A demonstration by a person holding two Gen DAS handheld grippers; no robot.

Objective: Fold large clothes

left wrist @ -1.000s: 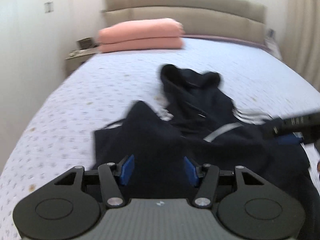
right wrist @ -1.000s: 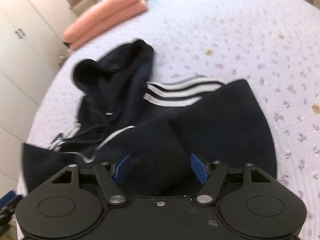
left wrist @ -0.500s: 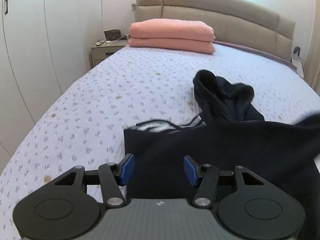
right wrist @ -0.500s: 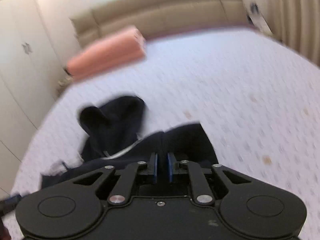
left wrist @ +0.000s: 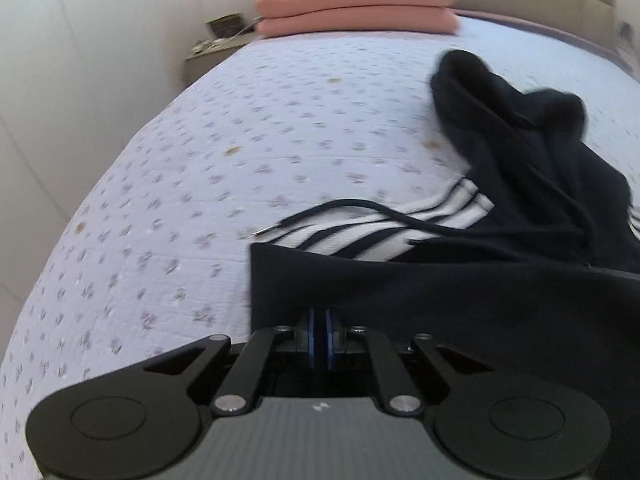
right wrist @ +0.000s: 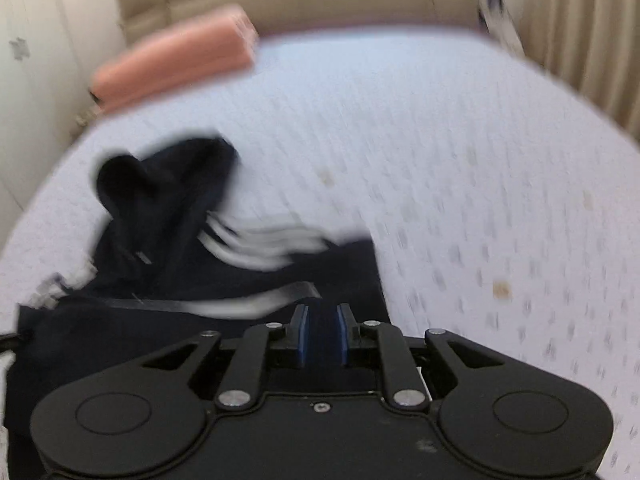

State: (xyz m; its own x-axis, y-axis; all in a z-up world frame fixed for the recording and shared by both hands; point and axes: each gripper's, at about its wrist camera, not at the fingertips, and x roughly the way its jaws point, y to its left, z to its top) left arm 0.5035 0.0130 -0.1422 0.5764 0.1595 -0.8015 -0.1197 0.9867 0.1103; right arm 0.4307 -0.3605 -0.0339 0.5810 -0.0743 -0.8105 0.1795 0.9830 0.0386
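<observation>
Open bedspread left of hoodie, pillows far (at headboard)

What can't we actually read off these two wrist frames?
- Hoodie, left wrist view: right and lower parts run off the frame edge and behind the left tongs; full outline unknown.
- Left tongs look shut on the hem, but dark fabric hides how much cloth is pinched.
- Right wrist view: motion blur smears the stripes and the pink bedding.
- Right tongs: jaws opening, dark cloth between them; contact unclear.
- Bedside table items: too small.

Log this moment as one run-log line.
left gripper: shut on hoodie hem | right gripper: jaws opening, hoodie between | bed: hoodie partly folded
</observation>
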